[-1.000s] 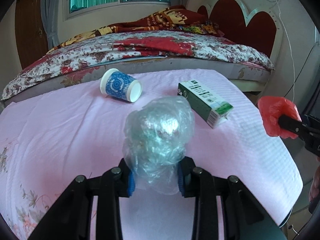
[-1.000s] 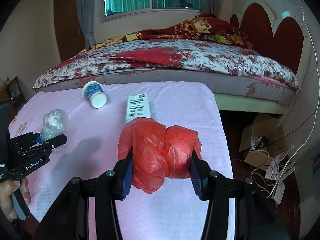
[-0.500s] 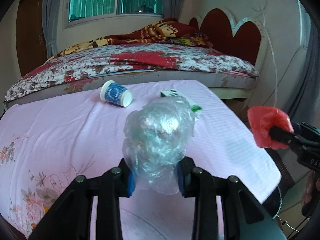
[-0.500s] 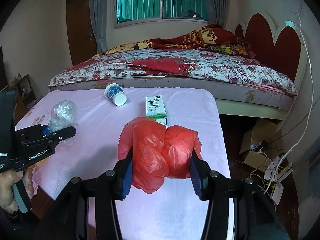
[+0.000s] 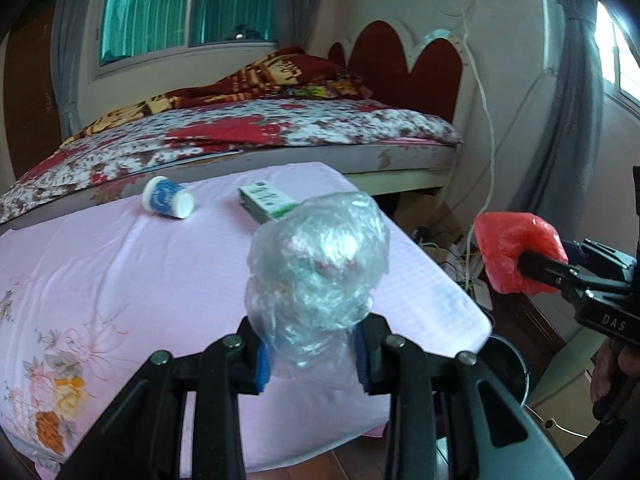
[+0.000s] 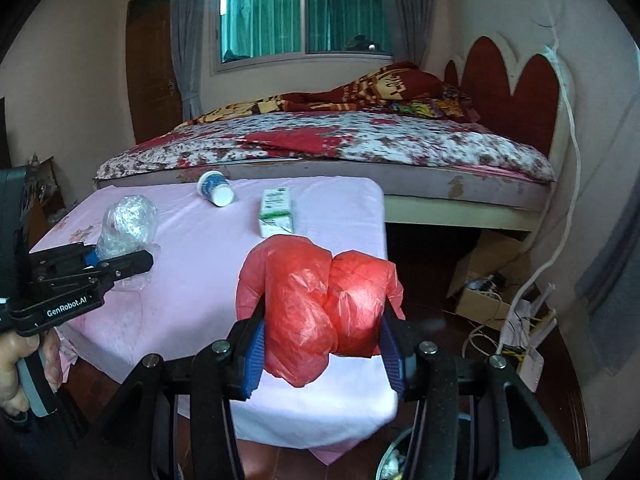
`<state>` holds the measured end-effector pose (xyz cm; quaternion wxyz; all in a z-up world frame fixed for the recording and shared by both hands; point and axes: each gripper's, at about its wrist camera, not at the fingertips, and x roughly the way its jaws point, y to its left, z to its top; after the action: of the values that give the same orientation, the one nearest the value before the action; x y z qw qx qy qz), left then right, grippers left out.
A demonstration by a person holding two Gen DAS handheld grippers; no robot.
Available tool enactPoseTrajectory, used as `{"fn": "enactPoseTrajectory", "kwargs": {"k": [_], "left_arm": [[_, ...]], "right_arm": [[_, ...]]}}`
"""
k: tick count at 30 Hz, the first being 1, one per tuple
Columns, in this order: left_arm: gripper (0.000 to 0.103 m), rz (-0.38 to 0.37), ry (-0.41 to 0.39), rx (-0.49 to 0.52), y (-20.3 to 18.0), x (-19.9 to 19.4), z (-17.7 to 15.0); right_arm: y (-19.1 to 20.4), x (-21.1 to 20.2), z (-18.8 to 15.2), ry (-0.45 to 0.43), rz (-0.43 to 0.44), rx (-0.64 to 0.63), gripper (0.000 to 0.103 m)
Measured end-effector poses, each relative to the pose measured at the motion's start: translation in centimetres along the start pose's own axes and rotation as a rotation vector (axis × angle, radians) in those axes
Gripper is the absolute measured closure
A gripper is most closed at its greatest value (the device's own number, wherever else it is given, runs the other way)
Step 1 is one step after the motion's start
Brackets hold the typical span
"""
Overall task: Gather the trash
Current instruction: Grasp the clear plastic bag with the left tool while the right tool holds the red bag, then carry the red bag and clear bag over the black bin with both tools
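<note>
Pink cotton, ribbed and printed with flowers at one end, covers the table at the foot of a bed spread with a red-and-white floral quilt. The left tool grips a crumpled ball of clear plastic film, glossy and wrinkled, pinched at its lower end between two blue ribbed pads and held above the near part of the table. The right tool clamps a wad of red plastic bag, thin and creased, folded into two rounded lobes, its jaws standing fairly wide around the bulk; it hangs near the table's right-hand front corner. In the left wrist view that red wad appears off the table's right edge, over the floor.

Two pieces of trash lie on the cloth near its far edge: a paper cup, white with a blue pattern, tipped on its side with its open mouth toward the camera, and just beside it a flat green-and-white carton, rectangular, lying lengthwise. A dark round bin with a metal rim shows below the table's right front corner; its contents are hard to make out. A hand wraps the left tool's grey handle. Behind the bed rises a scalloped headboard with dark red padded panels.
</note>
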<state>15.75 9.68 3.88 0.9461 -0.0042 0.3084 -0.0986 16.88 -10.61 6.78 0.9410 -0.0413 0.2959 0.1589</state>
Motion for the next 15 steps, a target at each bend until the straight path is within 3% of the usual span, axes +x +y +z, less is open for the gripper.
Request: {"fn": "enactPoseTrajectory", "kwargs": {"k": [15], "left_arm": [[0.069, -0.100, 0.053, 0.101, -9.1, 1.2, -2.2]], "right_arm": [[-8.1, -3.0, -6.1, 0.059, -0.076, 0.133, 0.052]]}}
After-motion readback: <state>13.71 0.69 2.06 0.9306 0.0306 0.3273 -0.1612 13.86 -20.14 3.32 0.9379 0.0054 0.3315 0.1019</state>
